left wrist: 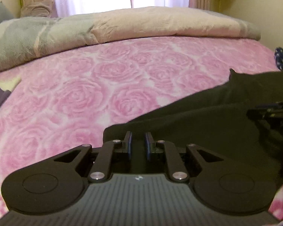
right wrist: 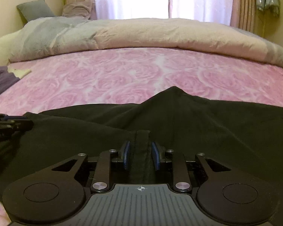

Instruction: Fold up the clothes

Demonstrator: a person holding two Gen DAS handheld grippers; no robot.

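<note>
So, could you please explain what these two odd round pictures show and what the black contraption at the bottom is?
Each picture comes from a fisheye camera mounted on a hand-held gripper that a person carries, one per hand, looking forward along its two fingers. The first is the left hand-held gripper, the second the right hand-held gripper. Both look across a bed with a pink rose-patterned bedspread, with a folded grey and beige quilt at the far side. A black fabric garment lies on the near part of the bed. Each gripper has a bit of that garment between its blue-padded fingers; whether they pinch it firmly is hard to tell.
</note>
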